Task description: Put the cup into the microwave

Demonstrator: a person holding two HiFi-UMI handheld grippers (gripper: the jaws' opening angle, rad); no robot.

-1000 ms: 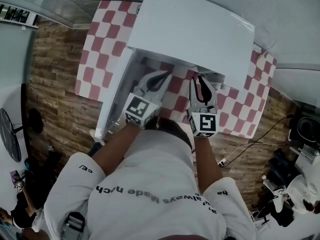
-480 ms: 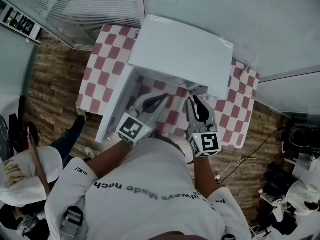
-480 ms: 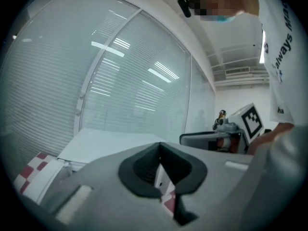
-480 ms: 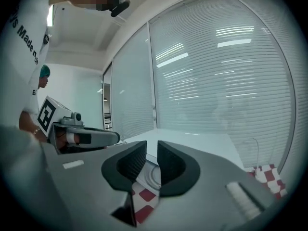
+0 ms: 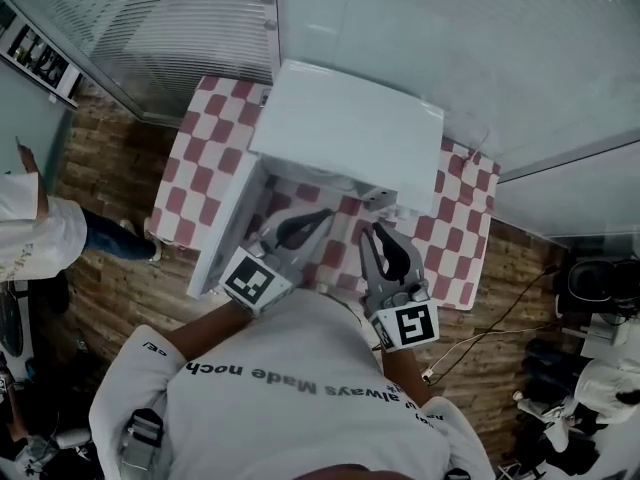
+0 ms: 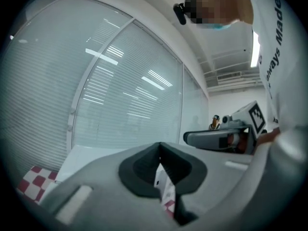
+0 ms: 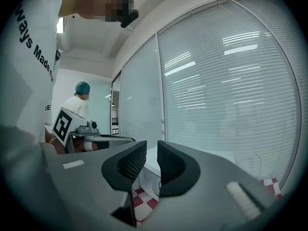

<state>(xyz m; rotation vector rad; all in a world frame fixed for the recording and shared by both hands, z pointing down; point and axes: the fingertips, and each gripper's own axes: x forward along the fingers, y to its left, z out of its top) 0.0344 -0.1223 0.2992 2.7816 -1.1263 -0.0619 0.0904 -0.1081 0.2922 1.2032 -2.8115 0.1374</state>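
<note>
A white microwave (image 5: 350, 133) stands on a red-and-white checkered table (image 5: 205, 133), its door (image 5: 222, 236) swung open to the left. Its inside is hidden under its top, and I see no cup in any view. My left gripper (image 5: 325, 215) hangs just in front of the opening, jaws shut with the tips touching and nothing held. My right gripper (image 5: 368, 232) is beside it on the right, also shut, with only a thin slit between its pads and nothing in it. The right gripper view shows the microwave (image 7: 150, 170) below the jaws.
Glass walls with blinds (image 5: 160, 18) stand close behind the table. A person in white (image 5: 35, 233) stands on the wooden floor at the left. A cable (image 5: 490, 313) runs across the floor at the right, near dark equipment (image 5: 590, 283).
Both grippers have drawn back from the microwave opening toward my body. The head view has lifted, so the microwave looks smaller. The person at the left has moved.
</note>
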